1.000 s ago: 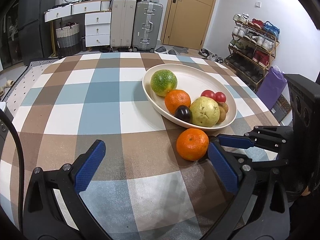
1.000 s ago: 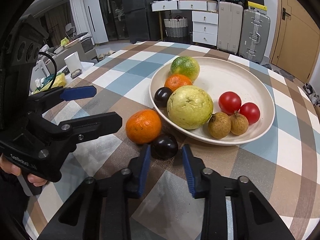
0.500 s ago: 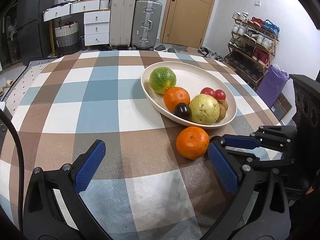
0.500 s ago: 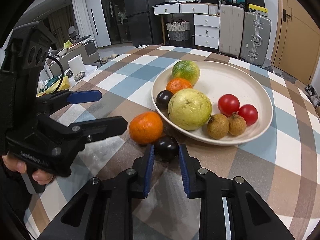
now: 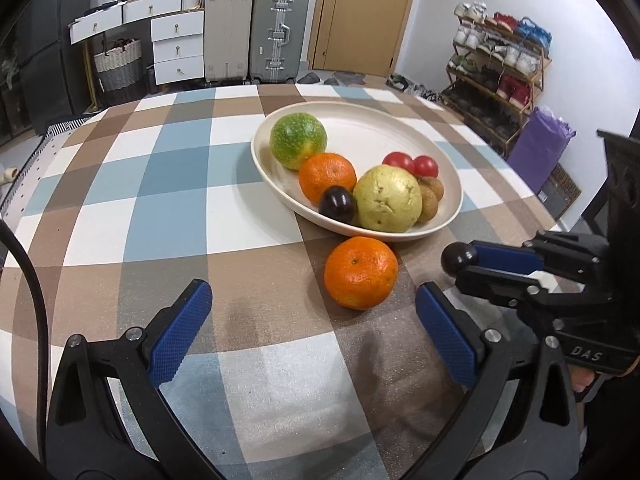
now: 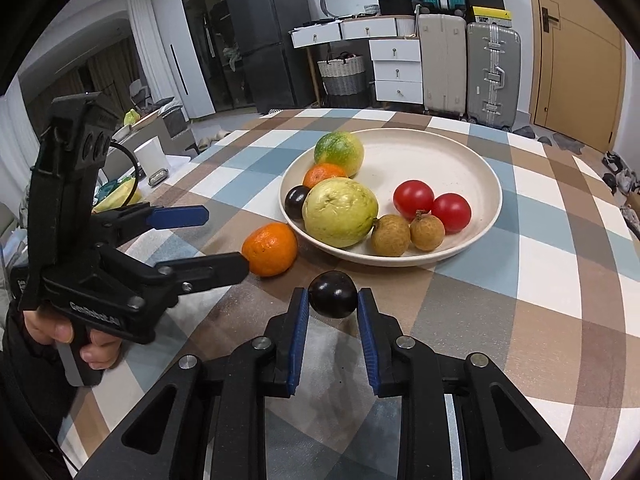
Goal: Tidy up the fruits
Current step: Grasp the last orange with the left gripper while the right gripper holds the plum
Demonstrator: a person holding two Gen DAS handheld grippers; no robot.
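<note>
Two claws work at the checked counter [image 5: 168, 216]. Right claw [image 6: 333, 300] pinches a dark plum [image 6: 333, 294] between its pads, lifted just before the plate [image 6: 486, 168]. Left claw [image 5: 312, 328] gapes wide, empty, near the loose orange [image 5: 361, 272] lying beside the plate's rim on the counter.

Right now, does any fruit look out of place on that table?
Yes. One orange sits on the checked cloth just outside the bowl, while the other fruit lie inside it. A dark plum is also outside, pinched in the right gripper. Nothing looks spilled or damaged.
</note>
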